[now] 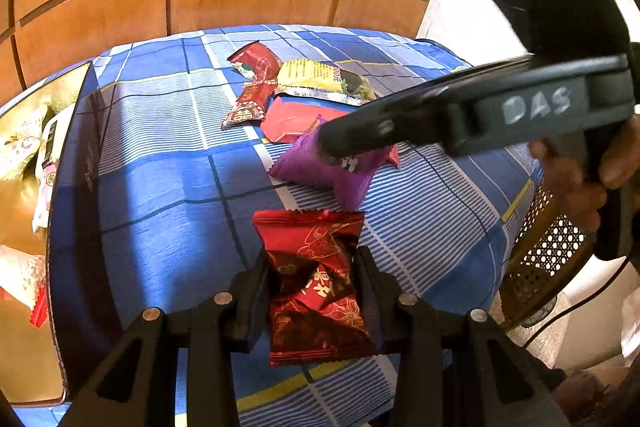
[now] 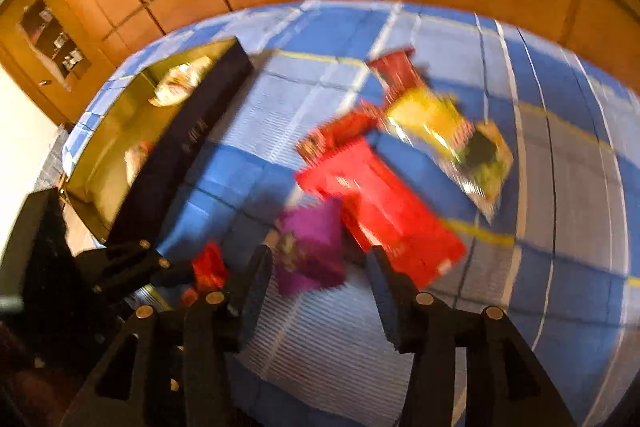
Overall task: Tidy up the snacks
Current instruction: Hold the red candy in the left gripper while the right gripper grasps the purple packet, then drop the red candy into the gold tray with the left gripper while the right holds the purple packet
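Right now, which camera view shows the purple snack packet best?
The left wrist view: the purple packet is sharp there, though the right gripper covers its top. The right wrist view shows it whole but blurred, between open jaws.

The cloth-covered counter (image 1: 168, 163) wore a blue check crossed by white stripes, dark lines and thin yellow bands. On it, the puffy foil snack packet (image 1: 320, 171) was plain purple. Beyond that packet lay a flat bright-red wrapper (image 1: 292, 119), a yellow-and-green printed packet (image 1: 320, 79) and a dark-red one (image 1: 256, 61). The crinkled foil pouch (image 1: 316, 283) nearer than the purple packet was deep red with gold line-drawn flowers. The box (image 1: 76, 155) to the left was dark outside, gold within.
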A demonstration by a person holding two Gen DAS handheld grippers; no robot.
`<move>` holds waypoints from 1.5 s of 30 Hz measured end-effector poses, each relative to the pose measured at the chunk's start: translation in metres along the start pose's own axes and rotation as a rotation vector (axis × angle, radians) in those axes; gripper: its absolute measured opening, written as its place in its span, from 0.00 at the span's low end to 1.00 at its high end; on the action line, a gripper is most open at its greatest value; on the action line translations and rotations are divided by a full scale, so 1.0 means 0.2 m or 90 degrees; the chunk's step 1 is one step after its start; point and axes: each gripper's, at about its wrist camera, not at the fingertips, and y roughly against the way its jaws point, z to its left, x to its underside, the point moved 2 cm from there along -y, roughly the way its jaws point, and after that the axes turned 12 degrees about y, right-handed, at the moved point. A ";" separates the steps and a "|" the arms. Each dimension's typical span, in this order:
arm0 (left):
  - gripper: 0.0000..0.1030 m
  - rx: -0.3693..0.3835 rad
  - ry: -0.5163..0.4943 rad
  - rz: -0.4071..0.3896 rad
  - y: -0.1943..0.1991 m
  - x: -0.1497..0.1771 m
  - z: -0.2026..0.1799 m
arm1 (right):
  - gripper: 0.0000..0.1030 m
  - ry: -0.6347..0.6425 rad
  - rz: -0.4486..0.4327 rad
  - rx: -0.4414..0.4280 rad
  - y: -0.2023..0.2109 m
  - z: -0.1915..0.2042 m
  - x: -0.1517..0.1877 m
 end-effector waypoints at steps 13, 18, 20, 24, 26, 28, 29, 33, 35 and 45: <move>0.38 -0.003 0.020 0.004 0.03 -0.04 0.01 | 0.35 0.044 0.045 0.024 -0.20 0.02 0.03; 0.38 0.001 0.019 -0.018 0.11 -0.06 0.00 | 0.35 0.020 0.027 0.015 -0.19 0.00 0.05; 0.38 -0.001 0.017 -0.029 0.15 -0.08 0.00 | 0.35 0.016 0.020 0.012 -0.19 0.00 0.06; 0.38 0.006 0.032 -0.056 0.27 -0.13 0.01 | 0.35 0.004 0.008 0.000 -0.18 -0.01 0.07; 0.38 0.009 0.052 -0.075 0.34 -0.17 0.03 | 0.35 0.002 0.005 0.000 -0.18 -0.01 0.08; 0.38 0.012 0.090 -0.097 0.42 -0.24 0.09 | 0.36 -0.004 0.000 -0.002 -0.18 -0.01 0.09; 0.38 0.006 0.110 -0.105 0.45 -0.27 0.13 | 0.36 -0.003 -0.001 0.000 -0.18 -0.01 0.08; 0.38 -0.049 0.196 -0.128 0.55 -0.39 0.35 | 0.37 0.027 0.008 0.030 -0.19 0.04 0.08; 0.38 -0.079 0.246 -0.143 0.60 -0.43 0.49 | 0.37 0.035 0.010 0.042 -0.19 0.05 0.08; 0.38 -0.195 0.426 -0.102 0.64 -0.43 1.15 | 0.38 0.026 0.014 0.052 -0.20 0.05 0.07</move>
